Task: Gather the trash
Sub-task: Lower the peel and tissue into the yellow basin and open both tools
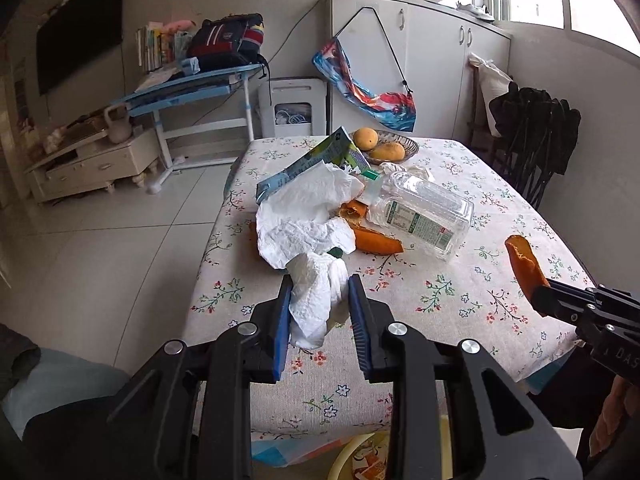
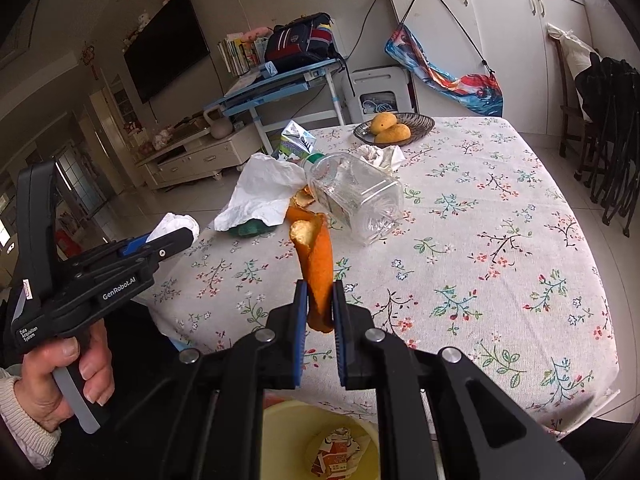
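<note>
Orange peel (image 2: 316, 264) sits clamped in the right tool (image 2: 320, 304) and a crumpled tissue (image 1: 318, 300) in the left tool (image 1: 319, 300), both over the table (image 2: 500, 220) edge above a yellow bin (image 2: 280, 420); loose paper could slip out short of it; "GenRobot.AI" is legible.

Litter pile (image 1: 320, 208) crowds the table's (image 2: 500, 208) left; right side open.

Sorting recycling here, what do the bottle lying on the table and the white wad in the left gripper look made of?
Bottle: clear glossy plastic, see-through with ribbed walls. White wad: soft embossed tissue paper, crumpled, matte.
</note>
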Demonstrator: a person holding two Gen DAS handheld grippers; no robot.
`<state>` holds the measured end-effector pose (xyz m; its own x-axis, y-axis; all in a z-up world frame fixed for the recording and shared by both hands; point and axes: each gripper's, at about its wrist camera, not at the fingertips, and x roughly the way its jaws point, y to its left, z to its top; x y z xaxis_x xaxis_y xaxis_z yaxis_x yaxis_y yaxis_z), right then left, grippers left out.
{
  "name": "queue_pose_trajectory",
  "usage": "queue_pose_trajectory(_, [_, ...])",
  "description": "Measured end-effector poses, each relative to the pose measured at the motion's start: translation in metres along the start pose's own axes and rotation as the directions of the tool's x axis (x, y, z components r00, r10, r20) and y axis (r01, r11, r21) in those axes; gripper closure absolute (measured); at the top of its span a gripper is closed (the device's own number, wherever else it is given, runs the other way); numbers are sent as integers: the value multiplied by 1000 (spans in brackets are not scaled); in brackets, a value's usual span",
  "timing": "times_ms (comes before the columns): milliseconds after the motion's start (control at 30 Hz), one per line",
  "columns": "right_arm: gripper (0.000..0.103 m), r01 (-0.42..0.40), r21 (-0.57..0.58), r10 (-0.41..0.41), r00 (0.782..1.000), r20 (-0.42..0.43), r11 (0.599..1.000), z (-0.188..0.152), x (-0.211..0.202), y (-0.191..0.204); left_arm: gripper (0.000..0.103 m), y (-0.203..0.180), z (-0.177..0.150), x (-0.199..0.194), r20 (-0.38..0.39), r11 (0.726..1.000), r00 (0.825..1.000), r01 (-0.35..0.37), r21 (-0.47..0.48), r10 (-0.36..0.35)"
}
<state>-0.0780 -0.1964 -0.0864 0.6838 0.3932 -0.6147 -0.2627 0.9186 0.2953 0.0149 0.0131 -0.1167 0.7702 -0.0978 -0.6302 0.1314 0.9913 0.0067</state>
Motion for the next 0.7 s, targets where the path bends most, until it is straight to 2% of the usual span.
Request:
queue_pose_trajectory(467, [90, -22, -8, 22, 999, 26, 1000, -6, -12, 8, 77, 5, -6, -21, 49, 1000, 999, 2, -17, -1])
queue_pose_trajectory(600, [90, -36, -22, 36, 999, 4, 999, -14, -15, 16, 77, 7, -8, -27, 60, 1000, 998, 2, -23, 0])
queue_pose_trajectory(700, [90, -56, -31, 54, 997, -48, 998, -24, -14, 23, 77, 9, -9, -30, 66, 1000, 998, 3, -27, -2])
